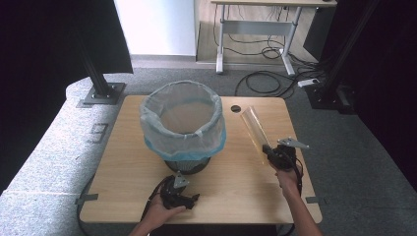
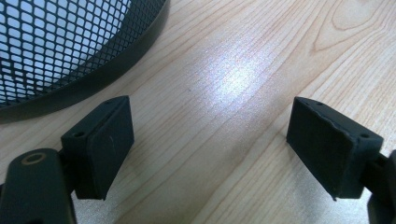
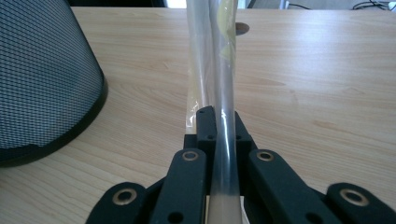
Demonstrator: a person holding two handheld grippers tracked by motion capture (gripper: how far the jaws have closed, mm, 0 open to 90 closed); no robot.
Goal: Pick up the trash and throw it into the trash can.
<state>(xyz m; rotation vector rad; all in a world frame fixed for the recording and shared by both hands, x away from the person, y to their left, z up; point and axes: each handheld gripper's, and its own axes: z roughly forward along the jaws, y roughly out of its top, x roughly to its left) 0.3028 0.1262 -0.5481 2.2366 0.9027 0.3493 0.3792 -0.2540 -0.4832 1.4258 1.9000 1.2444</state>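
Centrally on the wooden table (image 1: 236,187) we are seeing a black mesh wastebasket (image 1: 186,164) standing upright, lined with a pale bag (image 1: 182,128) whose blue-edged rim is folding down over the outside; as far as we can tell from the high view, the bag is holding nothing. Our left hand (image 1: 160,211) is resting low on the table's near edge, holding the left gripper (image 1: 178,189) just in front of the basket's base. Its jaws are standing spread wide over bare wood, with the basket's rim (image 2: 93,79) curving past just beyond them. Our right hand (image 1: 290,179) is reaching forward along the right side, wrist raised, lifting the right gripper (image 1: 270,155) above the table. Its jaws are pressing together on the lower end of a clear plastic sleeve (image 1: 253,128), which is rising from them, tilting away and toward the basket, beside but apart from it.
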